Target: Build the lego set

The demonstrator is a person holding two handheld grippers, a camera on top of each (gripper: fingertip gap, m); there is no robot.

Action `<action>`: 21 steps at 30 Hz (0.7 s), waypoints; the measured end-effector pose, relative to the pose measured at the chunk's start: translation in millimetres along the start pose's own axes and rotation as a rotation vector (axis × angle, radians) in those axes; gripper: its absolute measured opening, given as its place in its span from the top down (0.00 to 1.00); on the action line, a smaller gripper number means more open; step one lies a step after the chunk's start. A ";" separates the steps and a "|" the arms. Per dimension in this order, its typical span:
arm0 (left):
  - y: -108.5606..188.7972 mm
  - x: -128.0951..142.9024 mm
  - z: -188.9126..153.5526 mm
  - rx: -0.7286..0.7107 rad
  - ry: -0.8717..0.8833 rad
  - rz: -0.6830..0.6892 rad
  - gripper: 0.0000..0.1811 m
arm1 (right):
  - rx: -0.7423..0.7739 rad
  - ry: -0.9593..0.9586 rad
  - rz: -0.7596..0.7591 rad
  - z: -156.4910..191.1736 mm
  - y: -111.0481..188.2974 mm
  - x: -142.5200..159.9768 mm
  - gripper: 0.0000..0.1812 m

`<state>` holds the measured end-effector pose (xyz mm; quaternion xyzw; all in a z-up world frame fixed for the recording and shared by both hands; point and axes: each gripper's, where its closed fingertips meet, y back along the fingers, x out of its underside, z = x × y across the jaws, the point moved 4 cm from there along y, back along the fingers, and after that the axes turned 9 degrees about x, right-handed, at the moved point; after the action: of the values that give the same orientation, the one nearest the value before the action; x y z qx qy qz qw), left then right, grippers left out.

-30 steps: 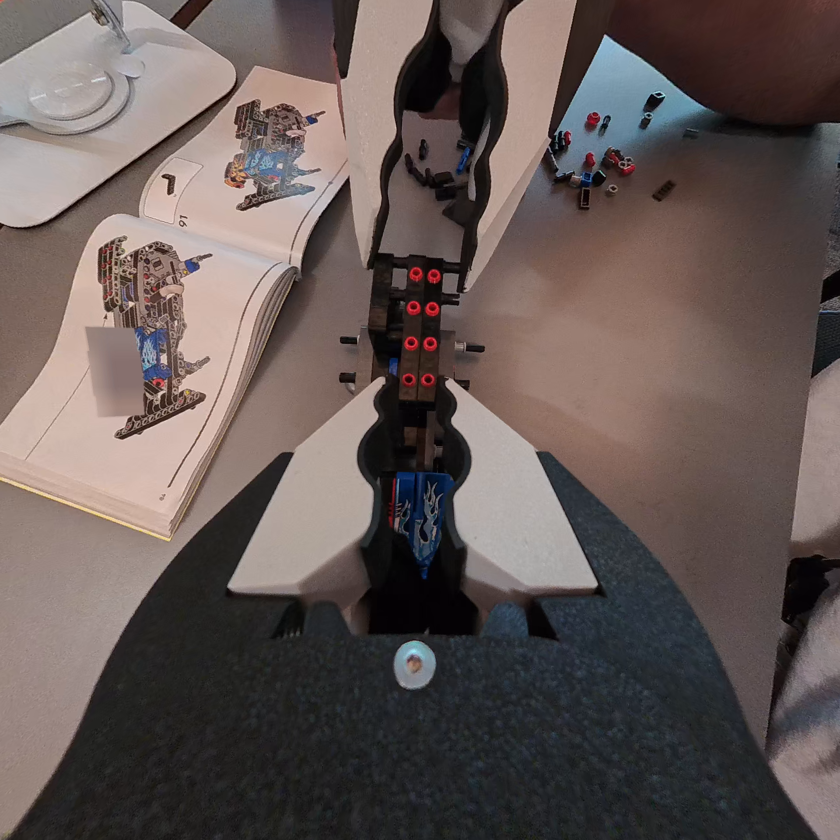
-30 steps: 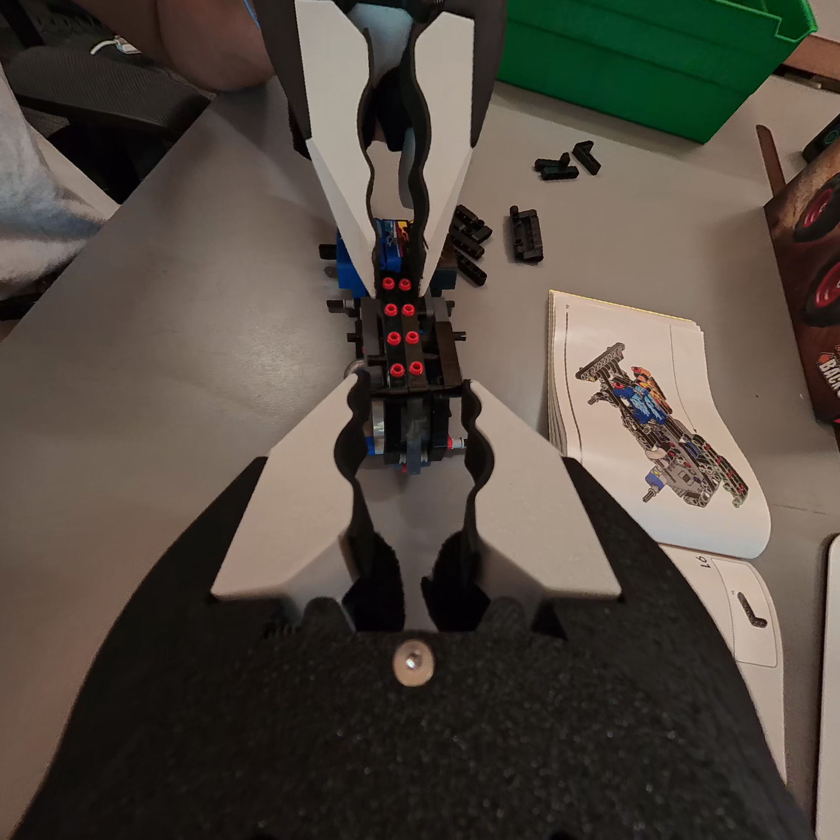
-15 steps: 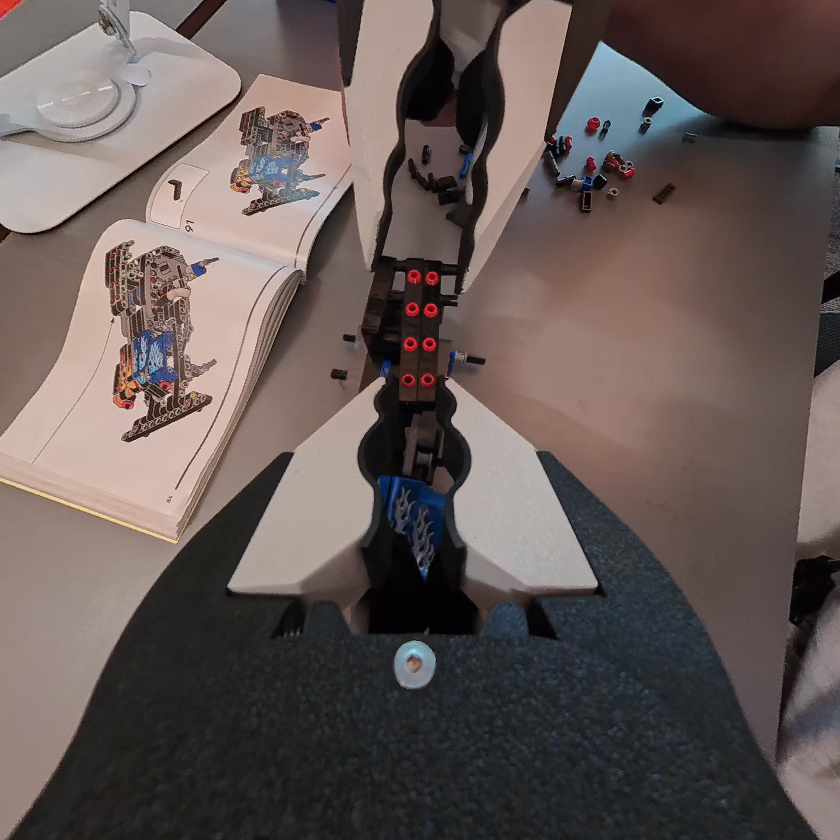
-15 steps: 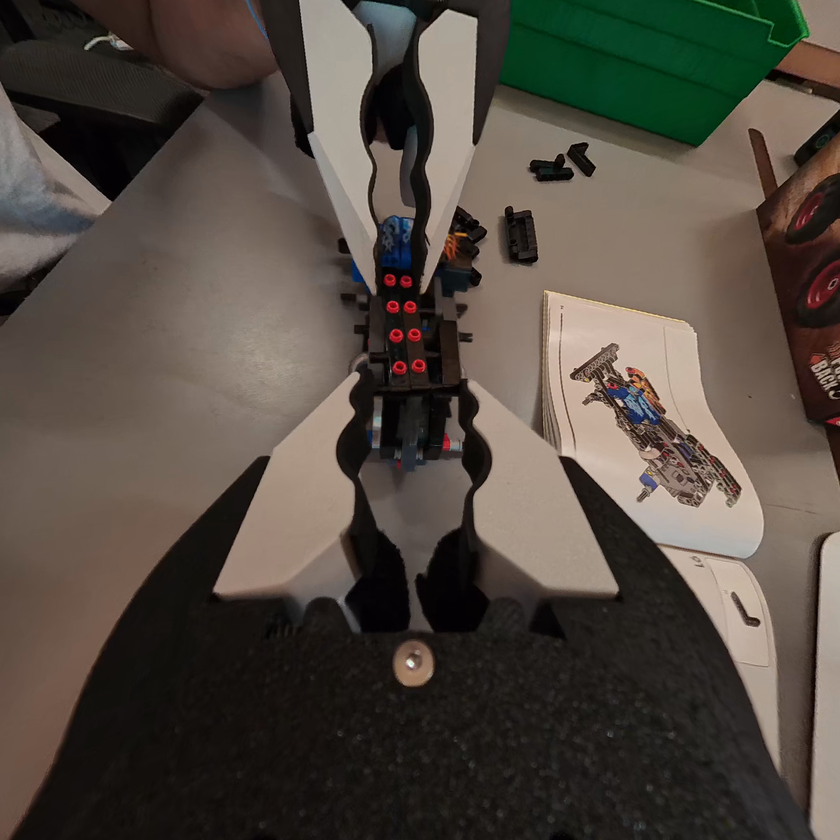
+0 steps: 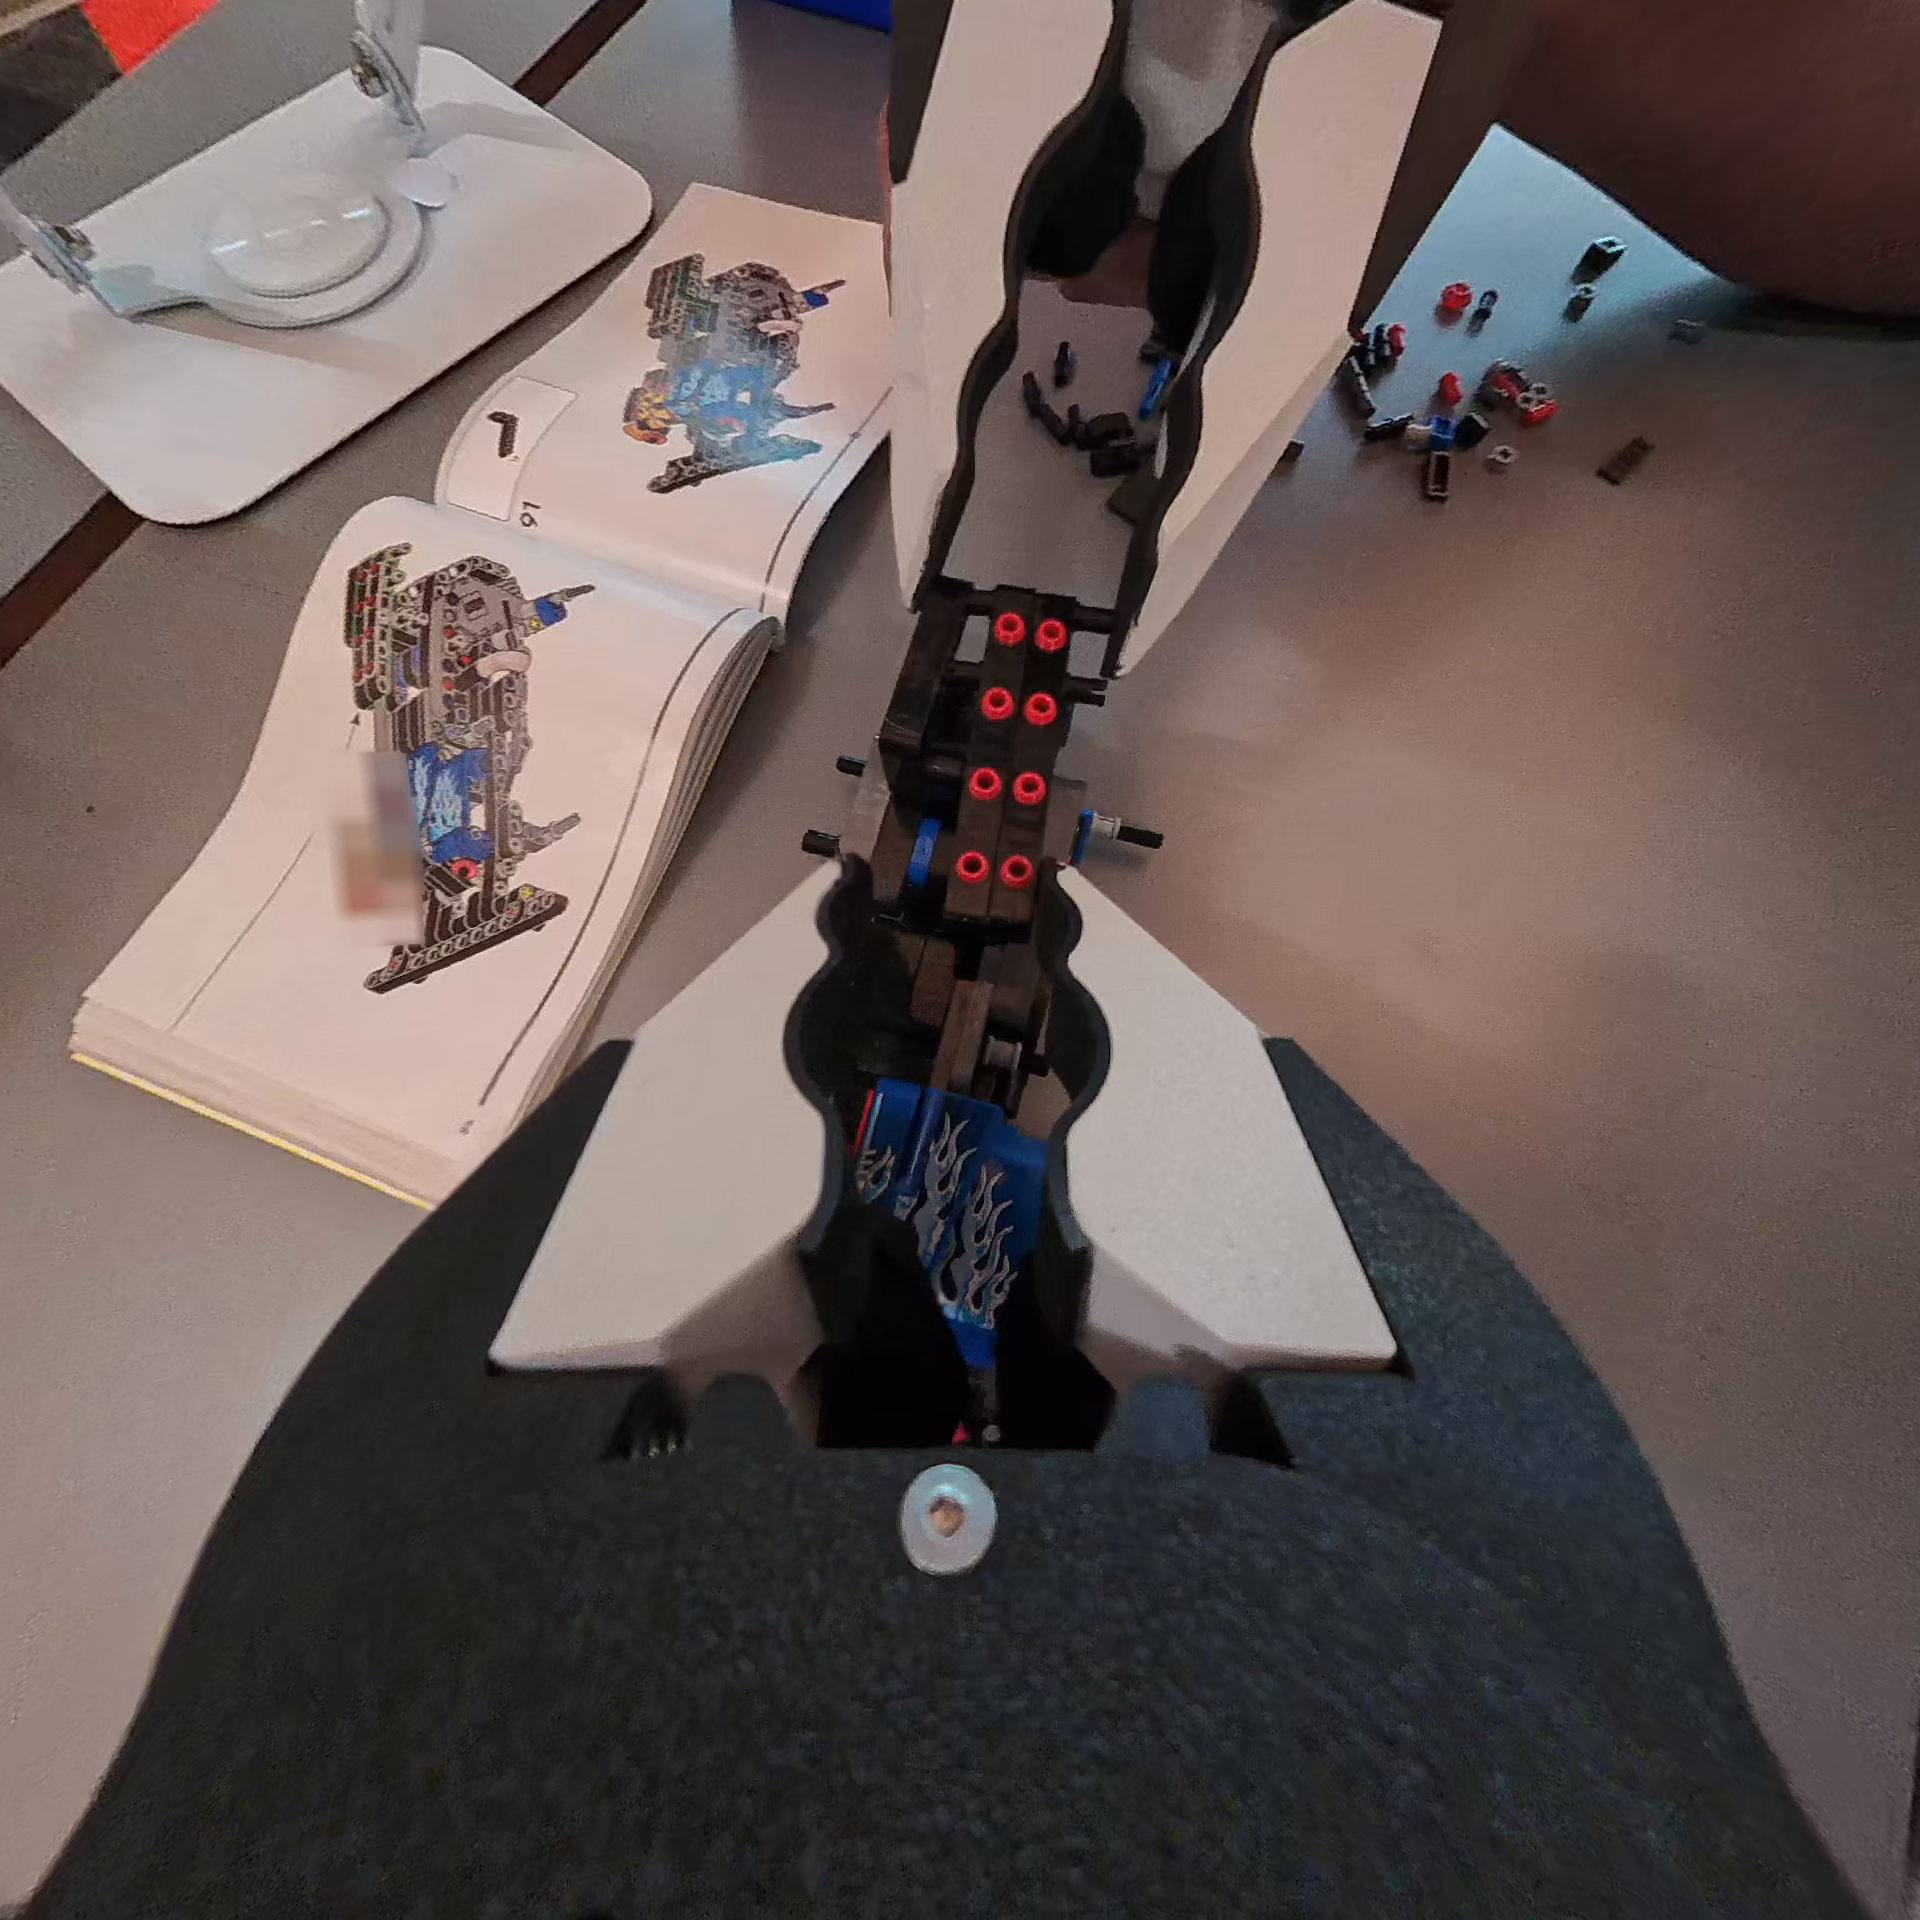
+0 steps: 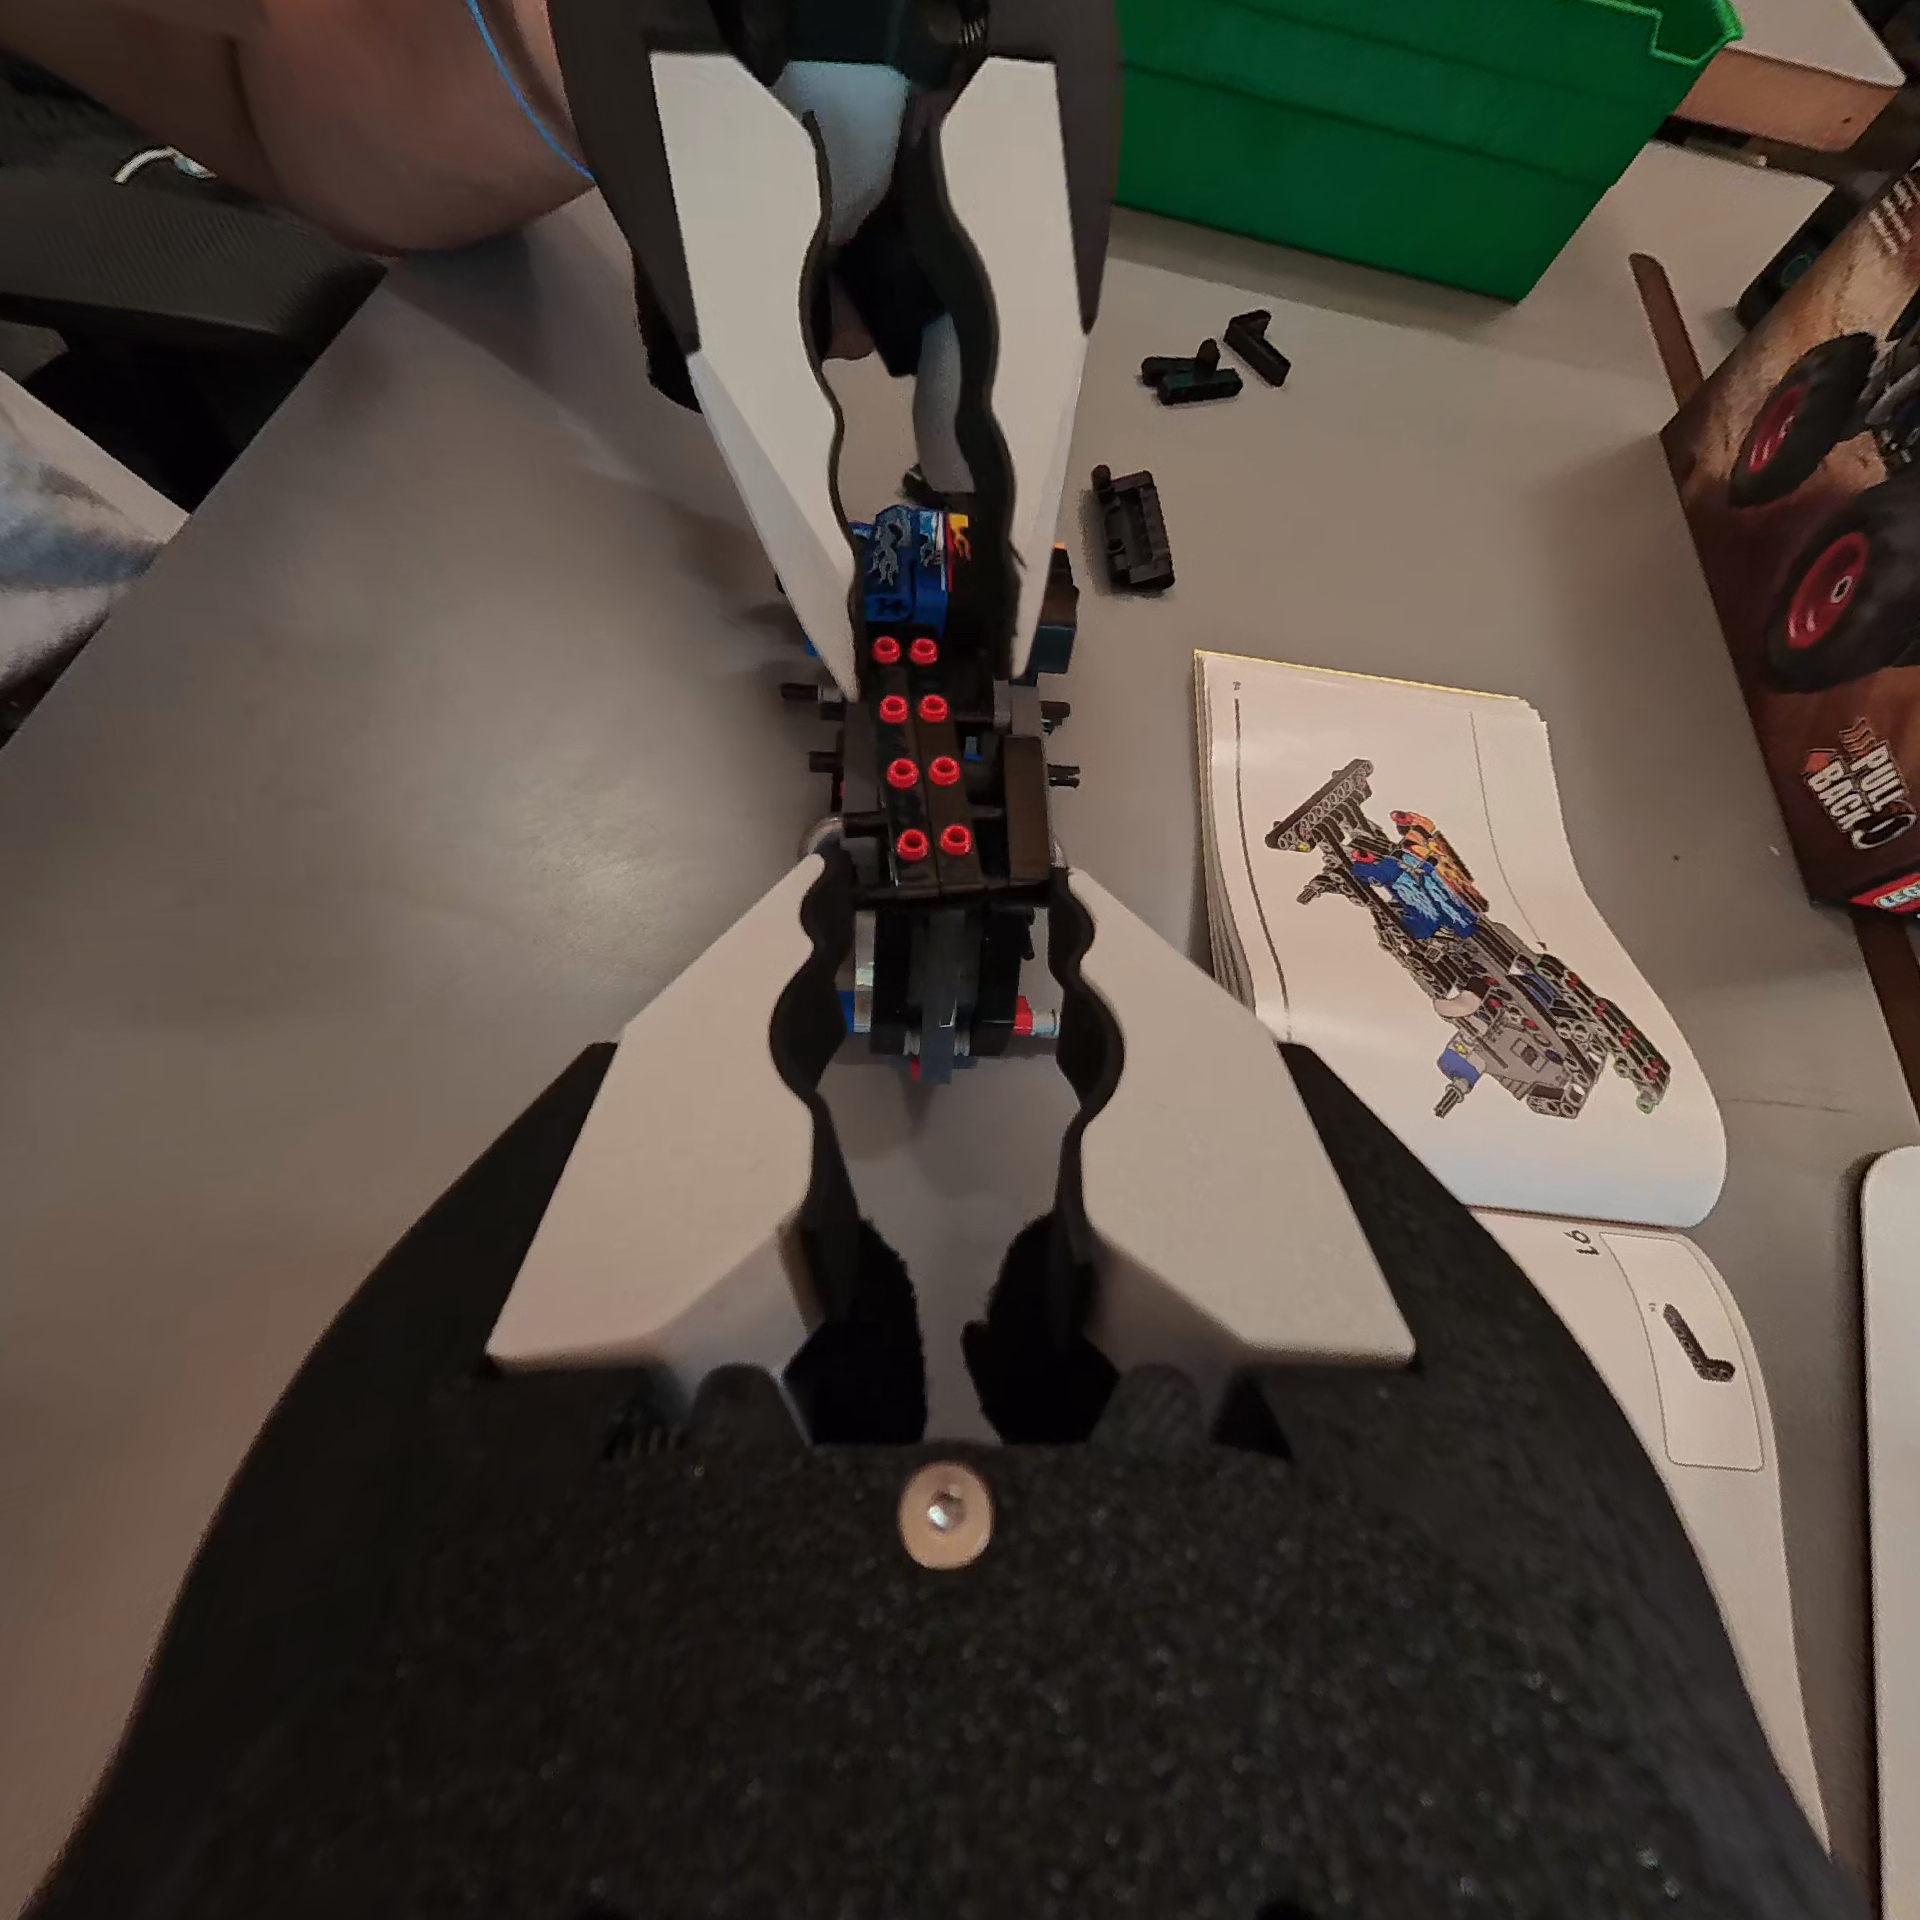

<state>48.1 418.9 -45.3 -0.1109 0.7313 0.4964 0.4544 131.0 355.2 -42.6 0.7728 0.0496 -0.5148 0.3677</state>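
The lego model point(image 5: 1006, 748) is a long black chassis with two rows of red pins and a blue flame-printed end. My left gripper point(image 5: 951, 894) is shut on the blue end, which sits deep between its fingers. My right gripper point(image 6: 940, 883) is shut on the opposite black end of the model point(image 6: 920, 774), with its tips on either side. The two grippers face each other and hold the model between them just above the grey table. The right gripper shows from the top in the left wrist view point(image 5: 1029, 623), and the left gripper likewise in the right wrist view point(image 6: 935, 665).
An open instruction booklet point(image 5: 416, 831) lies beside the model, also in the right wrist view point(image 6: 1455, 935). Small loose pieces point(image 5: 1455, 405) and black parts point(image 6: 1132, 530) are scattered. A green bin point(image 6: 1403, 135), a set box point(image 6: 1818, 520) and a white stand base point(image 5: 312, 312) sit at the edges.
The model has rolled a little between the two grippers, so the blue flame panel faces up more. Both grippers kept their hold and shifted slightly over the table.
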 end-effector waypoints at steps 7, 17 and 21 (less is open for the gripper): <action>-7.6 -13.3 -3.1 0.077 -0.082 0.017 0.72 | 0.000 -0.007 -0.001 -0.4 -0.7 -0.5 0.80; -27.1 -17.3 5.5 0.167 -0.217 0.132 0.80 | 0.006 -0.009 0.013 0.2 -0.3 -0.8 0.80; -27.1 -18.1 7.3 0.201 -0.166 0.110 0.81 | 0.011 -0.016 0.023 -0.2 -0.1 -1.0 0.80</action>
<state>78.9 406.6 -48.9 0.0169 0.7420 0.4525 0.4943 130.7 355.6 -41.8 0.7714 0.0350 -0.5169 0.3696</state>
